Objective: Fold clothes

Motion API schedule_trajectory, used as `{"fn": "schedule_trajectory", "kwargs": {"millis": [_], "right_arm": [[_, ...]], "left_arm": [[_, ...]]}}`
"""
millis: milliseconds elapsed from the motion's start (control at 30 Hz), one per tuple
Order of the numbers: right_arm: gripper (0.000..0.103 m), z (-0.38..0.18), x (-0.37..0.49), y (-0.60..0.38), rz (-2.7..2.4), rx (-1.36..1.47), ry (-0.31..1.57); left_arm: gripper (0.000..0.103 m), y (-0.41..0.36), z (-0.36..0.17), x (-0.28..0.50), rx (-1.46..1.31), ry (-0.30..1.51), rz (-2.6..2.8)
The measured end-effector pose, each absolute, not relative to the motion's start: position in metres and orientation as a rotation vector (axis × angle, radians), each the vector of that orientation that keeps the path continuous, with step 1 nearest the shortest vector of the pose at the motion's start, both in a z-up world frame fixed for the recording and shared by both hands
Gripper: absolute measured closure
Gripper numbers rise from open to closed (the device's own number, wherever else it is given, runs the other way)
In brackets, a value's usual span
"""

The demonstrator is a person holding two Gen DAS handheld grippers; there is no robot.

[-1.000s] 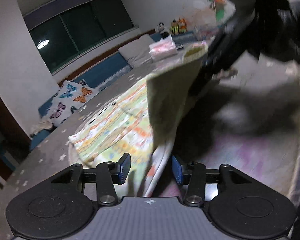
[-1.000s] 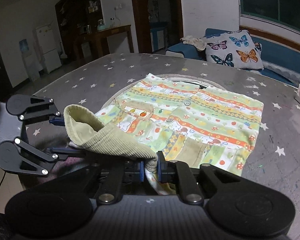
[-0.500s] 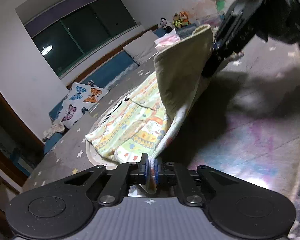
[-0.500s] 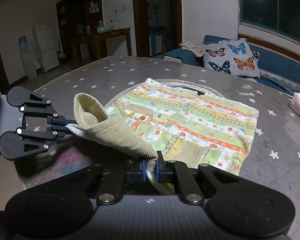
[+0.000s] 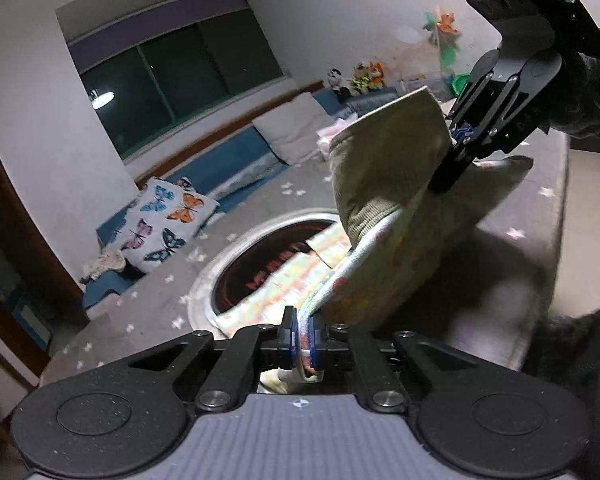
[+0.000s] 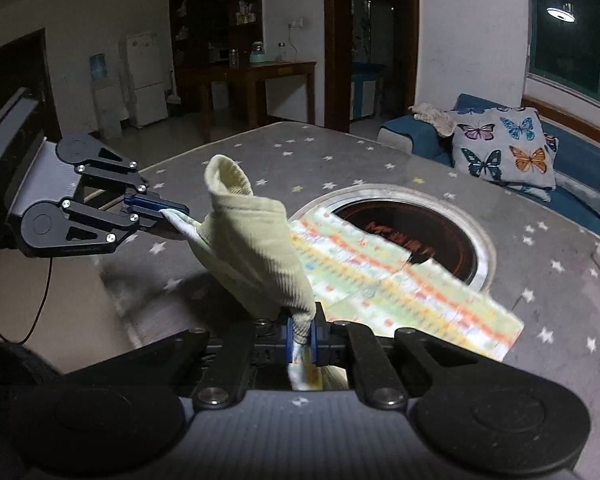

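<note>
A small garment [image 6: 384, 276] with green, orange and yellow printed stripes lies partly on the grey star-print table [image 6: 340, 152]. Its pale yellow ribbed waistband [image 6: 256, 248] hangs lifted between both grippers. In the left wrist view my left gripper [image 5: 303, 336] is shut on one corner of the garment [image 5: 380, 264]. My right gripper [image 6: 301, 334] is shut on the other corner in its own view. Each gripper shows in the other's view: the right gripper [image 5: 458, 146] at upper right, the left gripper [image 6: 172, 212] at left. The far part of the garment still rests on the table.
A round dark inset with a pale rim [image 6: 416, 232] sits in the table's middle, partly under the garment. A blue bench with a butterfly cushion [image 6: 504, 152] runs along the far side below a window. The table's near edge [image 5: 552, 264] drops to the floor.
The left gripper's jaws closed on the garment's corner. Both grippers then rose with the waistband edge, pulling the garment towards me and uncovering the round inset.
</note>
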State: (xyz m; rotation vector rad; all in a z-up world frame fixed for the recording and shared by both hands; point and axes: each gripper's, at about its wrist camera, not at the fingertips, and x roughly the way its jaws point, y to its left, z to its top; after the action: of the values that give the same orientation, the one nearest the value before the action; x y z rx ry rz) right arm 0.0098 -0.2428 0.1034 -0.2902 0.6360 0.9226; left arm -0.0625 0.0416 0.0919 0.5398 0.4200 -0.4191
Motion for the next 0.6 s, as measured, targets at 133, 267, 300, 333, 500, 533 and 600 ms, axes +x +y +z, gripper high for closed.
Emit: {"fn": "schedule_trajectory", "kwargs": {"millis": [133,267,300,333,500,533,600], "right_arm": [[0.096,0.109,0.046,-0.238,0.892,-0.270,0.643],[0.097,0.108,0.088,-0.231,0.853,-0.263,0.659],[0.096,0.106,0.100,-0.228,0.842,-0.260,0.665],[0.096,0.103,0.114,-0.225,0.830,-0.259,0.673],[0.096,0.081,0.167,-0.209,0.780,-0.253,0.716],[0.096,0.074,0.176,-0.205,0.768,-0.252,0.726],[0.096,0.060,0.192,-0.199,0.739,-0.251,0.745]], "left_arm": [[0.097,0.042,0.092,-0.028,0.525,0.411,-0.398],[0.097,0.044,0.090,0.024,0.490,0.431,-0.378],[0.097,0.045,0.088,0.037,0.481,0.443,-0.370],[0.097,0.046,0.086,0.051,0.472,0.455,-0.363],[0.097,0.046,0.061,0.114,0.452,0.538,-0.321],[0.097,0.046,0.055,0.123,0.444,0.557,-0.310],[0.097,0.048,0.044,0.140,0.424,0.599,-0.297]]}}
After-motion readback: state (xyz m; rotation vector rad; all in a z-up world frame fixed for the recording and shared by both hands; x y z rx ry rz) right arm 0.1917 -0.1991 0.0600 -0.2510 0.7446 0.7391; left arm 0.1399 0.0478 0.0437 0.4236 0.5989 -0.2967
